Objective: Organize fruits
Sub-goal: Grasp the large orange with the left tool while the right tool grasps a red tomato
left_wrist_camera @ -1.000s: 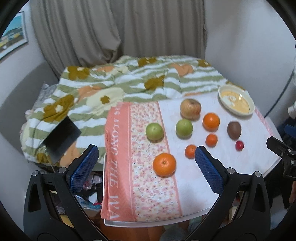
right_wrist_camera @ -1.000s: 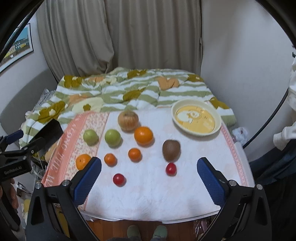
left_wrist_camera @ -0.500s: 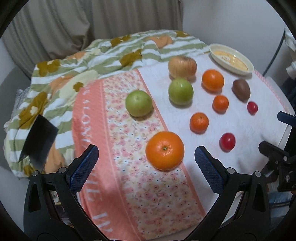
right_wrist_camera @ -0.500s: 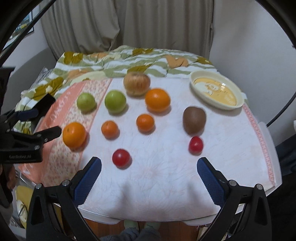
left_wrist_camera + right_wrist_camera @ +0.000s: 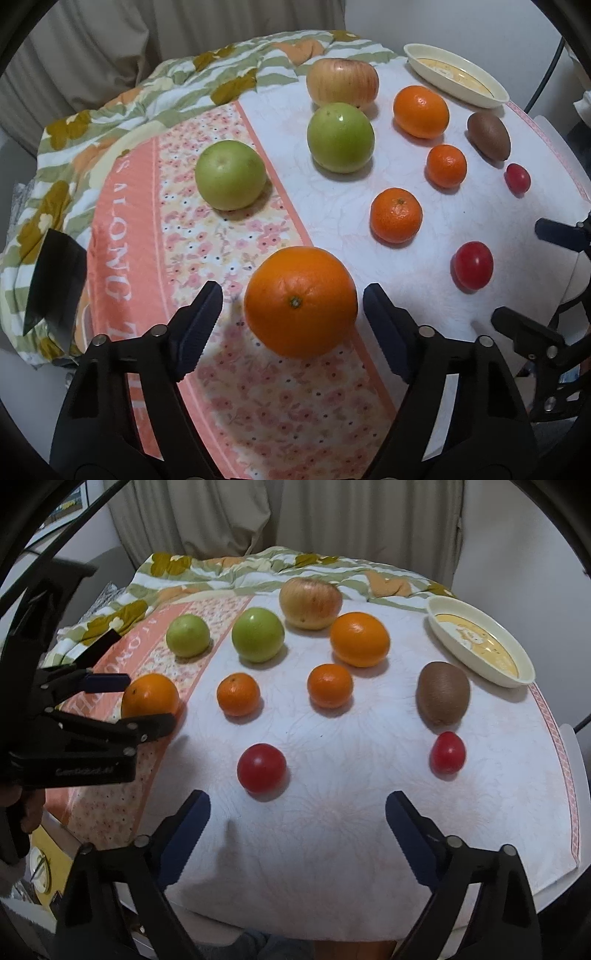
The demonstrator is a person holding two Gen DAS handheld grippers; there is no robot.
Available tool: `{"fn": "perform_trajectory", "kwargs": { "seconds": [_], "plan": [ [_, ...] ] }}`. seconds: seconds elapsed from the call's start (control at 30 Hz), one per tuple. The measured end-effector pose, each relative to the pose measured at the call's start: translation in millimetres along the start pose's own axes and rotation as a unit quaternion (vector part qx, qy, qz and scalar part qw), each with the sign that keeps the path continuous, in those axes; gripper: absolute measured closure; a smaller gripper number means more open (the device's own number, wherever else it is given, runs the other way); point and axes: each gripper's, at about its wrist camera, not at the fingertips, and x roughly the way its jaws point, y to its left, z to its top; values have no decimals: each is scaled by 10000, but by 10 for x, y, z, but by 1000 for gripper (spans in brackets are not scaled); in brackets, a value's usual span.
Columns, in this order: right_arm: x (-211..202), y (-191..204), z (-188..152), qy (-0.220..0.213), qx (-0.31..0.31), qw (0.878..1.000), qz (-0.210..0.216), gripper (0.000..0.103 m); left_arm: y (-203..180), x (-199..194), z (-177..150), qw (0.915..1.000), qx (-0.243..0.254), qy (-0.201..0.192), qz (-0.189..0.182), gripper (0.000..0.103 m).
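Orange fruit, a large orange [image 5: 300, 301], sits between the closing left gripper [image 5: 291, 314] pads, untouched; right gripper [image 5: 297, 834], narrowing, empty. Bowl [image 5: 524, 675] at two o'clock holds nothing: sorting unstarted.

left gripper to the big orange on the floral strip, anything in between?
Nothing visible. The big orange already sits between the left gripper's open jaws, which have just been closing; small gaps remain at both pads.

Soft dim indoor light, faint shadows, strong fisheye bending, dark corners
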Motion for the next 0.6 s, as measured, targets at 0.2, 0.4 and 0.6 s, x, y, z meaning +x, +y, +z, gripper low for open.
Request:
{"fn": "perform_trajectory", "kwargs": {
  "seconds": [0.2,0.4,0.6],
  "plan": [
    [138,63,37,130,-241,9995,130,29,14,80,6,9999,-71,102,11,22],
    [210,105,94,186,-370,9990,183,40,35,120,-22,9995,-214,211,-100,33],
    [269,141,96,262,-474,9983,230,53,-6,109,-30,9995,-201,218,-55,37]
  ]
}}
